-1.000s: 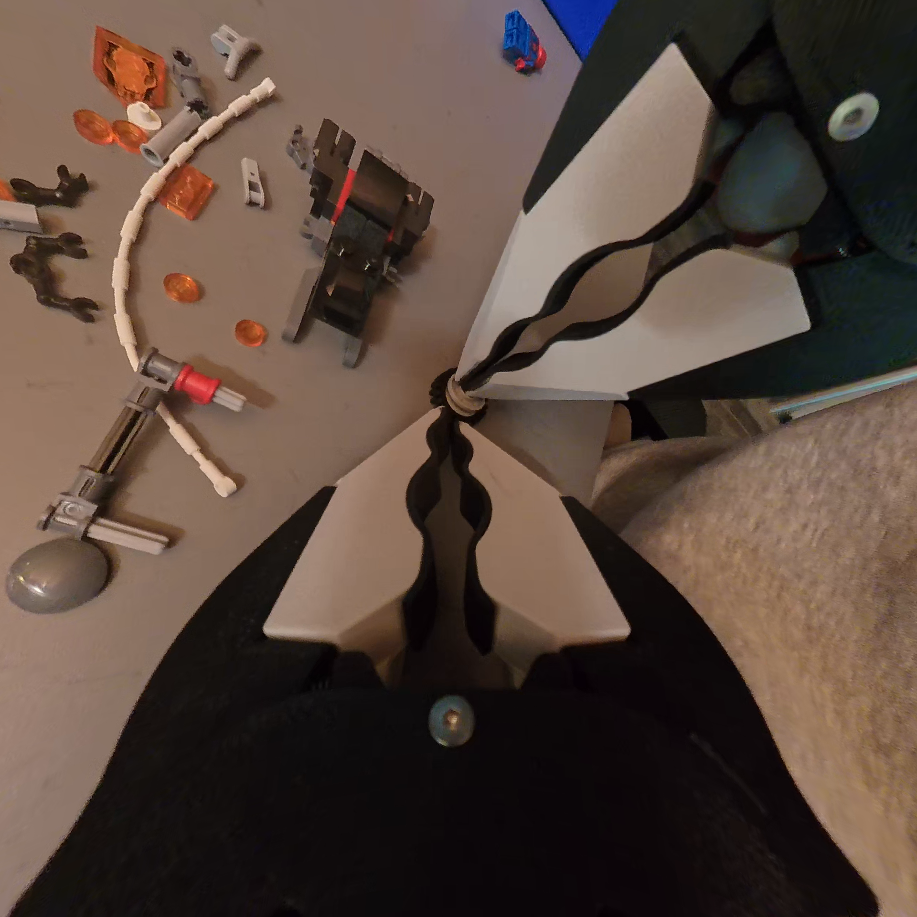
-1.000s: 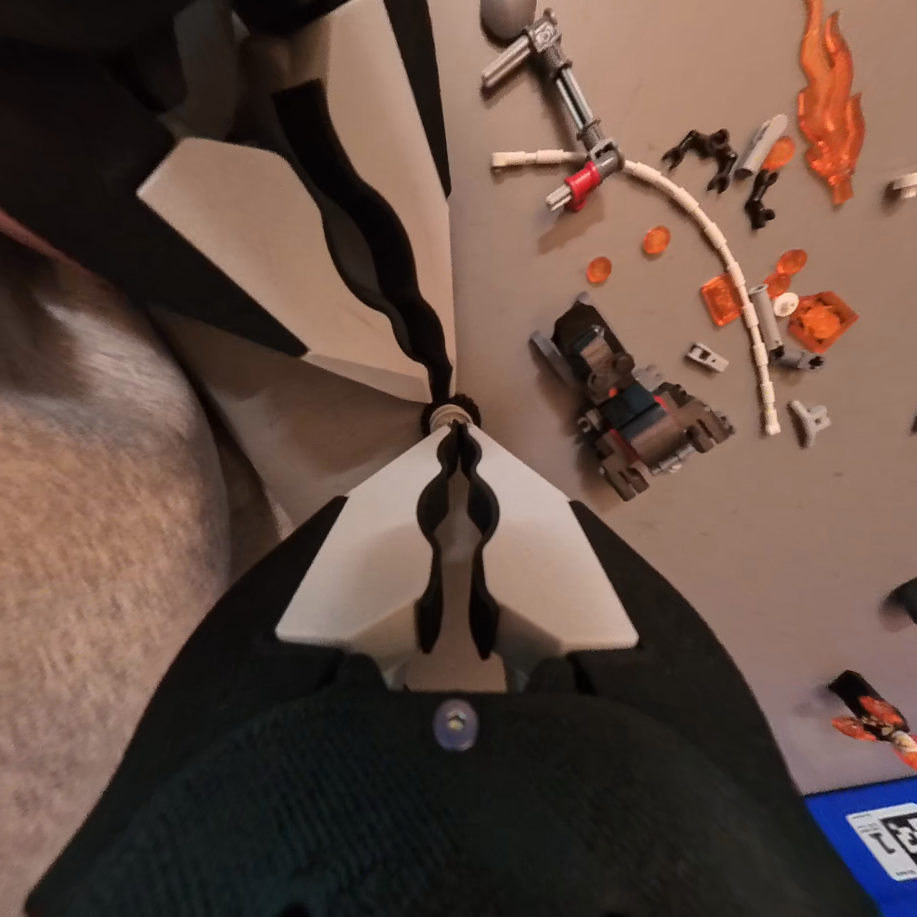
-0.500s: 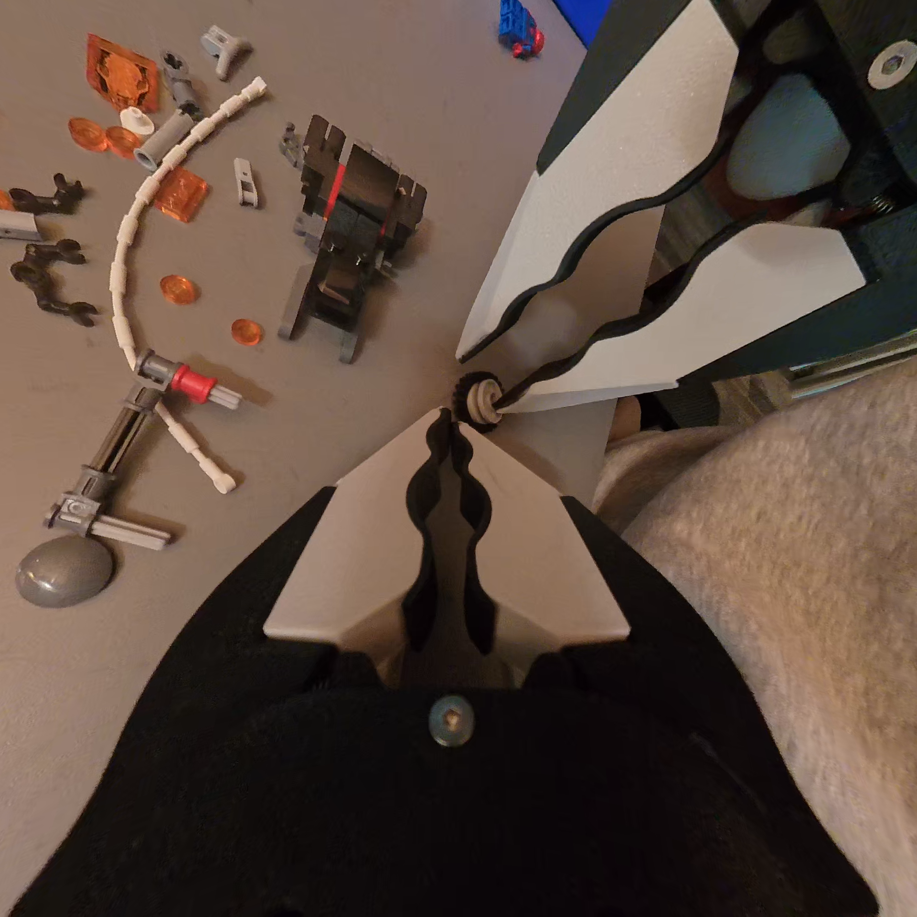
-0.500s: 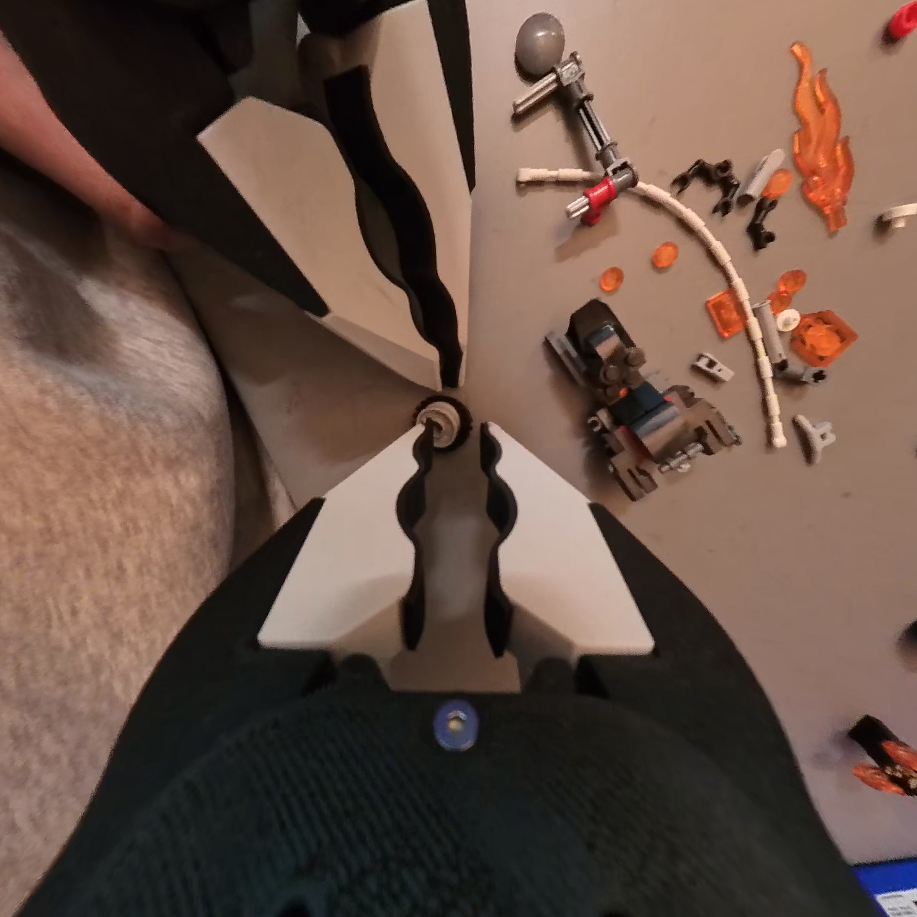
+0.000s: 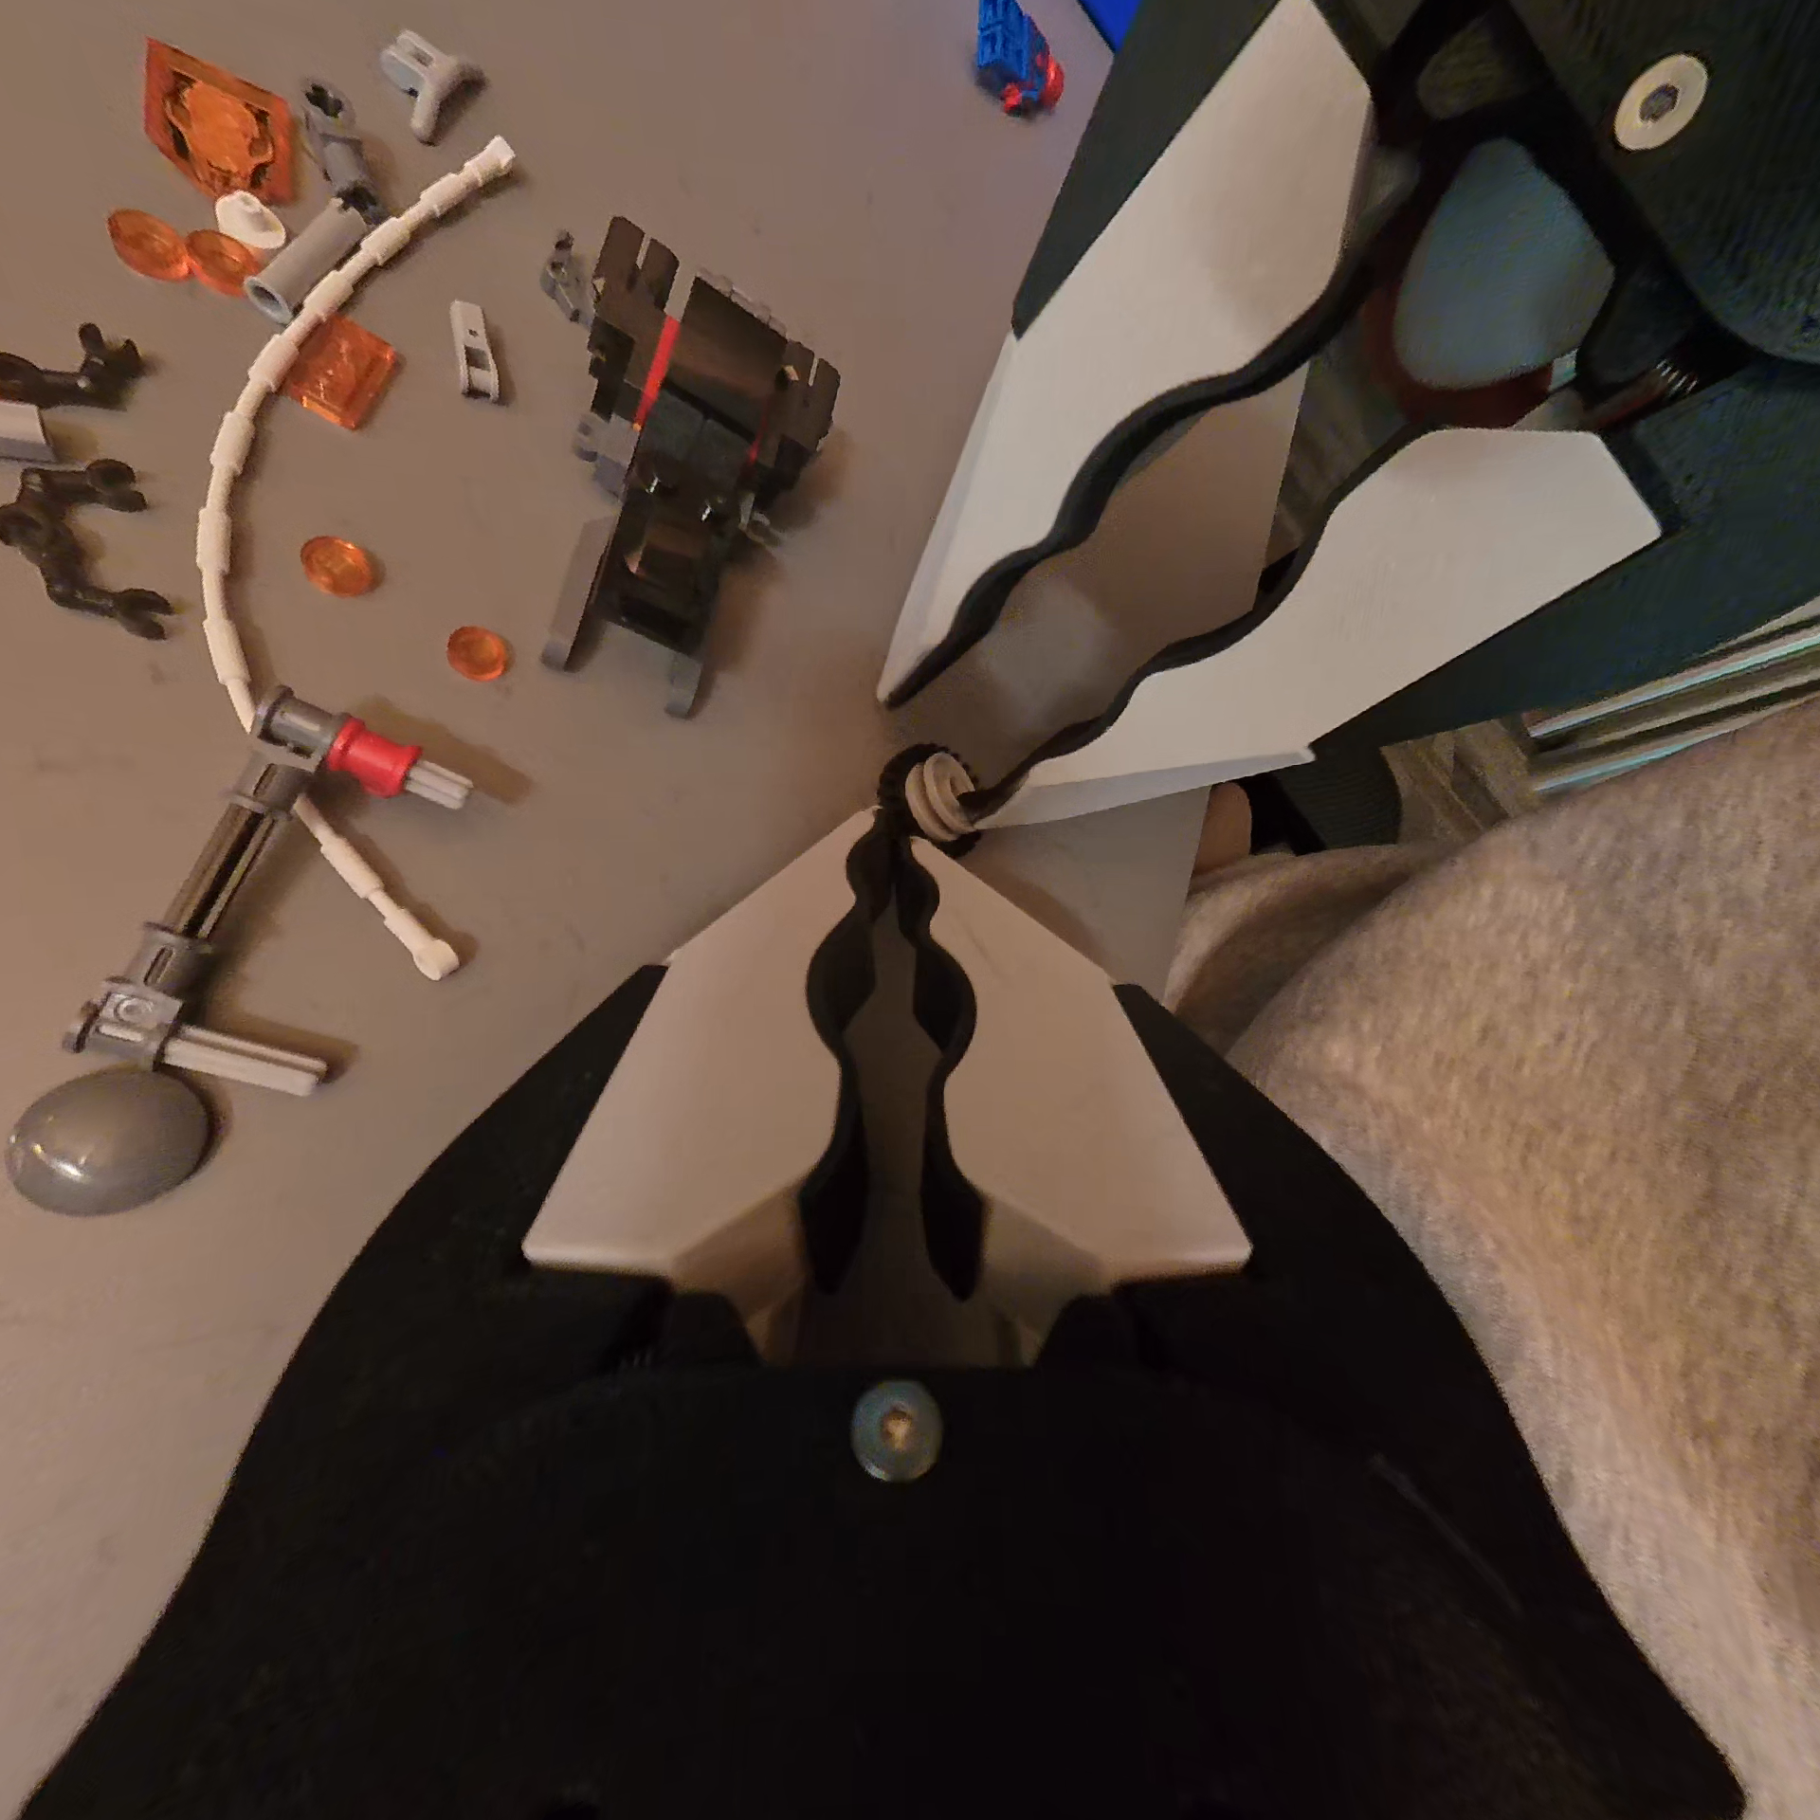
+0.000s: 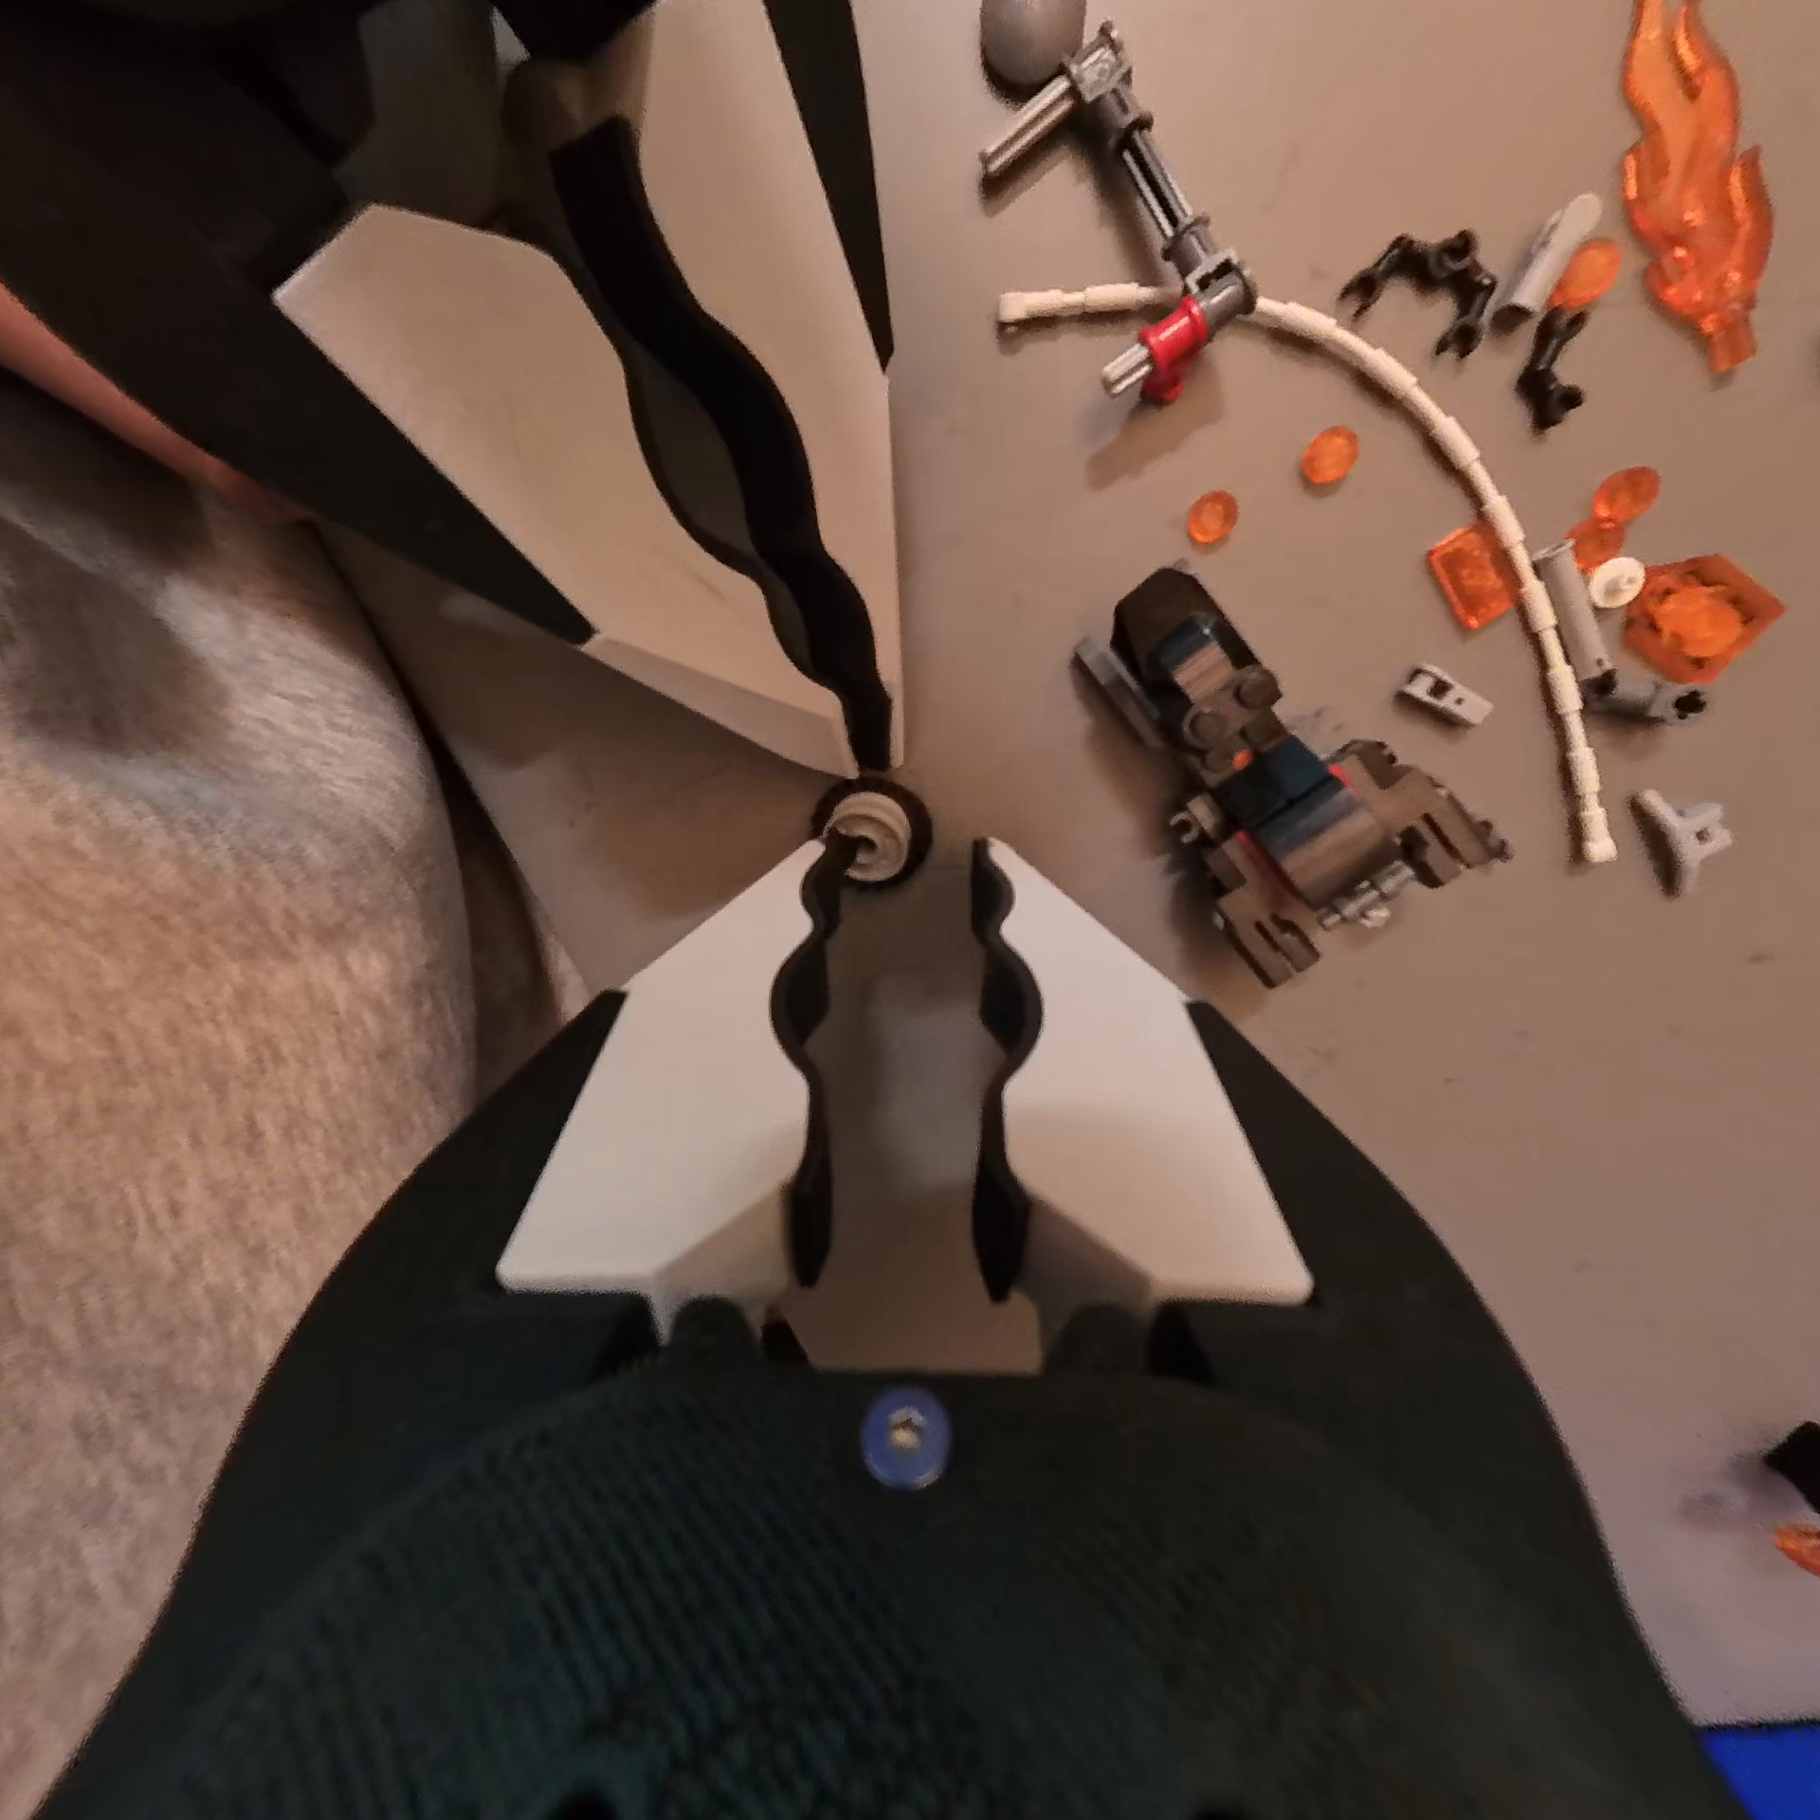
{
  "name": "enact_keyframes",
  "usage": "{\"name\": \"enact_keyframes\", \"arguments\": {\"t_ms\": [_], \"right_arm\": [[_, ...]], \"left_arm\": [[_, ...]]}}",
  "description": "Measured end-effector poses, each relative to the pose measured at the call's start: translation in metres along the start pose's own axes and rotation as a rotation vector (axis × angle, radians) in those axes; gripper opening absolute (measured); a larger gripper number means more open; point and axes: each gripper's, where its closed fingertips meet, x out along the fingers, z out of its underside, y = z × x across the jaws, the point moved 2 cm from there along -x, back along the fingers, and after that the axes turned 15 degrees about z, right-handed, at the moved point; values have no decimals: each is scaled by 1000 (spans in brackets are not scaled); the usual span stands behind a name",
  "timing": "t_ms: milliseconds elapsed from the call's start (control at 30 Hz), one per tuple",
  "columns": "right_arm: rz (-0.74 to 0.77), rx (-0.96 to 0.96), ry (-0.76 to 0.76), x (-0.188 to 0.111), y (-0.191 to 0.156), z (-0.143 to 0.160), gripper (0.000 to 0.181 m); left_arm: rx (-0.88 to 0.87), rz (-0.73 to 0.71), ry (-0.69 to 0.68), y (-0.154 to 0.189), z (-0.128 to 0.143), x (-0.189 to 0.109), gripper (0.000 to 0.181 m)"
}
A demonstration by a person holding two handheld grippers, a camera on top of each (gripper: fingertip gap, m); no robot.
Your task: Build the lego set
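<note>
My left tongs [image 5: 891, 837] are clenched on a small wheel [image 5: 931, 785], a pale hub in a black toothed tyre, pinched at the very fingertips above the near edge of the grey counter [image 5: 689, 118]. My right tongs [image 6: 891, 862] stand released, fingers spread apart, with one fingertip [image 6: 822, 867] touching the wheel [image 6: 872, 822] and the other clear of it. On the counter, well to the side, sits the half-built dark grey and black model [image 5: 694, 463]. Beyond it lie loose parts: a curved white segmented tube [image 5: 231, 473], a grey rod assembly with a red bush [image 5: 369, 753], round orange studs [image 5: 340, 564], and an orange flame piece [image 6: 1699, 212].
</note>
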Motion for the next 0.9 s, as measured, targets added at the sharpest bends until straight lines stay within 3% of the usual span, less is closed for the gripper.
{"name": "enact_keyframes", "arguments": {"t_ms": [200,400,600,900], "right_arm": [[-6,20,6,-3,2,-2,34],[-2,27,26,-3,3,-3,24],[-28,-2,41,-4,-2,-7,2],[51,-99,40,-2,-5,-7,0]], "left_arm": [[-2,4,1,0,0,0,0],[-4,6,1,1,0,0,0],[-6,8,1,0,0,0,0],[-6,7,1,0,0,0,0]]}}
